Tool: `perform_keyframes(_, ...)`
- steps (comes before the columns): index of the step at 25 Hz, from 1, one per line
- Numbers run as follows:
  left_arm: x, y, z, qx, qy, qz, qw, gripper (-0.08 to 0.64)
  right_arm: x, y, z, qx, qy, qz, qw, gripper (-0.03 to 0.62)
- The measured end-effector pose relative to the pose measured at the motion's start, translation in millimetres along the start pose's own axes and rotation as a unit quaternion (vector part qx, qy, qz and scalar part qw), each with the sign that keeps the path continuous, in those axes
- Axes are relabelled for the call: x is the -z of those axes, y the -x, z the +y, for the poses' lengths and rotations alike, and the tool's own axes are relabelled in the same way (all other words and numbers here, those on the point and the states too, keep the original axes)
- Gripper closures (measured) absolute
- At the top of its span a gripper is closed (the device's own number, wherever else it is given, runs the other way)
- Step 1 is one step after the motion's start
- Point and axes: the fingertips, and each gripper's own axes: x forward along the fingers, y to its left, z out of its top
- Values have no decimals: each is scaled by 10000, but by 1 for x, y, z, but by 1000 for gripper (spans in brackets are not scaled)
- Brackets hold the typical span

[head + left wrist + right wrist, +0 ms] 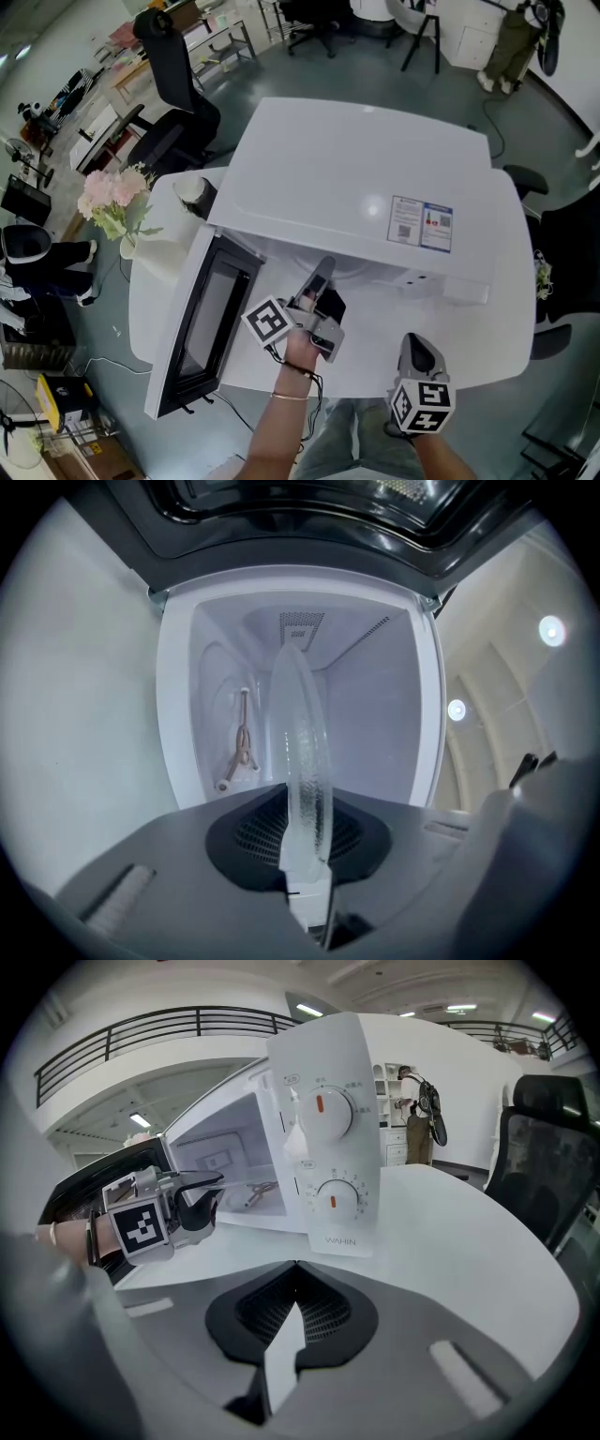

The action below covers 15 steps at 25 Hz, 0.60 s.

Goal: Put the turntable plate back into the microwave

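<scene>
The clear glass turntable plate [302, 752] stands on edge between the jaws of my left gripper [305, 855], which is shut on its rim. It is level with the open white microwave [356, 178], at the mouth of the cavity [375, 714]. A beige roller ring [242, 747] lies inside the cavity. In the head view the left gripper [319, 279] points into the oven beside the swung-out door [206, 319]. My right gripper [415, 352] is shut and empty near the table's front edge, aimed at the control panel [323, 1138]; from there the left gripper [202, 1194] shows at the opening.
The microwave sits on a round white table [469, 366]. A vase of pink flowers [117, 202] stands at the table's left, beyond the door. Black office chairs [173, 75] stand around, one [544, 1157] at the right. A person [511, 42] stands far off.
</scene>
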Motion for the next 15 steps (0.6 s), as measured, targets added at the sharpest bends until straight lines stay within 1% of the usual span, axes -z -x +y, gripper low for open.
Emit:
perform_keyframes(8,-6,-9,3,-30,36,-36,10000,514,-1,-4,2,-23,-14,-2,10000,583)
perform_keyframes(15,-12,-18,2,-51,-47,-25,10000,514,-2,-9,8,-72,-55,15,10000,583)
